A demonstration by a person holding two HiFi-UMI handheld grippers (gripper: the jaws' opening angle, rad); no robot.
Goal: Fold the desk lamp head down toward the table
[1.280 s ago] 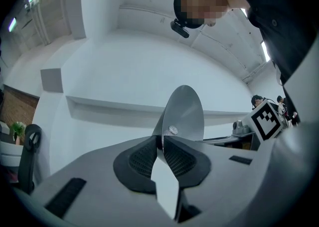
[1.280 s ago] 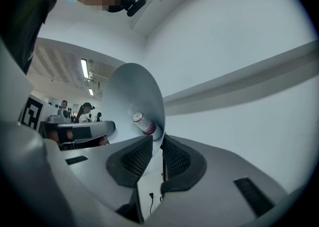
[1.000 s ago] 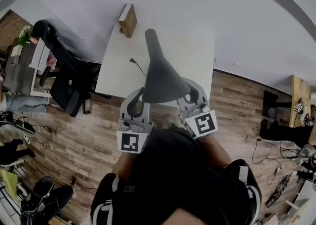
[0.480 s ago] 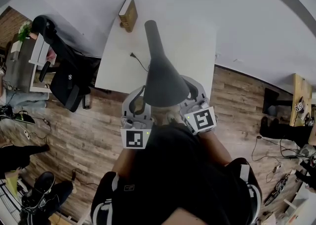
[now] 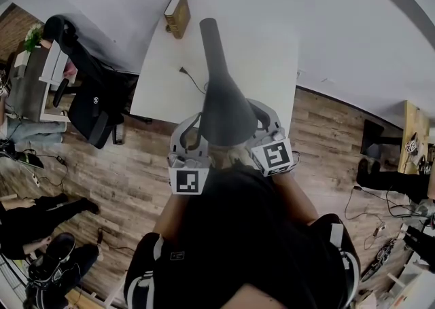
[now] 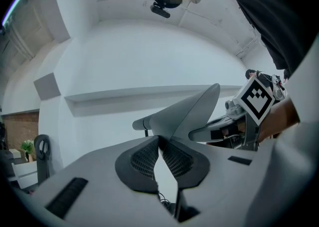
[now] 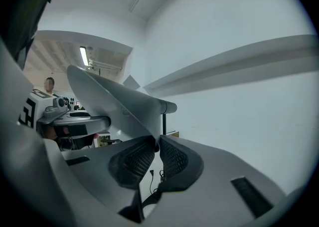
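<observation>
The grey cone-shaped lamp head [image 5: 223, 107] hangs over the white table [image 5: 268, 63], its narrow end [image 5: 209, 34] pointing away from me. My left gripper [image 6: 159, 140] pinches the shade's rim [image 6: 192, 113] at its left side, the pads pressed on the edge. At the shade's right side, my right gripper [image 7: 156, 143] has just been closing its jaws, and the shade's edge [image 7: 114, 104] sits between the pads. In the head view the wide rim hides both sets of fingertips, and only the marker cubes [image 5: 189, 181] [image 5: 273, 157] show.
A black plug and cable [image 5: 187, 77] lie on the table to the left of the lamp. A brown book [image 5: 177, 17] stands at the table's far left corner. A dark office chair [image 5: 92, 100] stands on the wooden floor to the left. People sit at the far left.
Both grippers have sunk with the lamp head between them. In the head view the shade looks smaller and the marker cubes sit closer to the table's edge.
</observation>
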